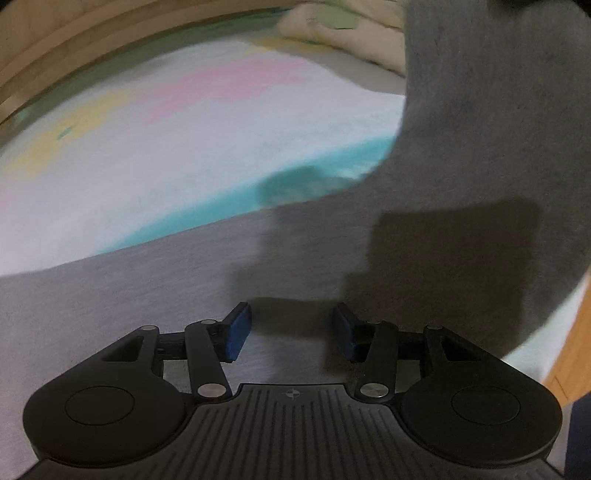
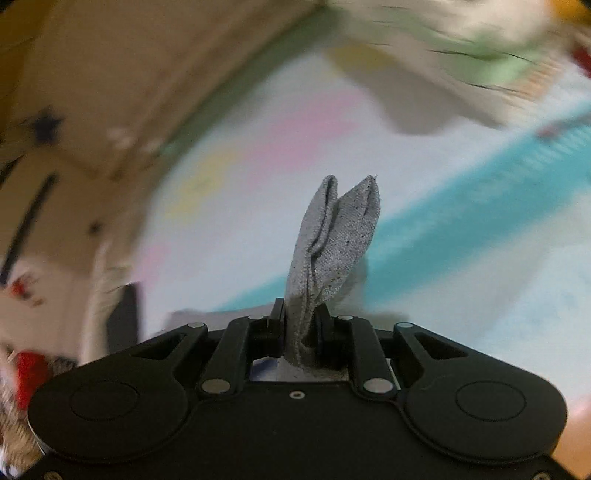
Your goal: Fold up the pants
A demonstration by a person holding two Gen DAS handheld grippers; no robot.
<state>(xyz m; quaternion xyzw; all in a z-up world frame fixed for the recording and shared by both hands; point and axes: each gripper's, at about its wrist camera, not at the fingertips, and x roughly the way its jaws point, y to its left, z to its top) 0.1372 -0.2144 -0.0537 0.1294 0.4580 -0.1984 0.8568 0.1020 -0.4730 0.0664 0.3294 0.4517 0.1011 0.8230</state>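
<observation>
Grey pants (image 1: 461,206) lie on a pastel mat and rise up at the right of the left wrist view, lifted off the surface. My left gripper (image 1: 291,328) is open and empty, its blue pads (image 1: 236,332) hovering just above the flat grey fabric. My right gripper (image 2: 301,321) is shut on a bunched edge of the grey pants (image 2: 332,240), which sticks up between the fingers above the mat.
The mat (image 1: 184,147) is white with pink, yellow and teal bands. A cream folded blanket (image 1: 343,33) lies at its far side. A wooden frame (image 1: 55,48) borders the mat at the left. Orange floor (image 1: 569,350) shows at the right.
</observation>
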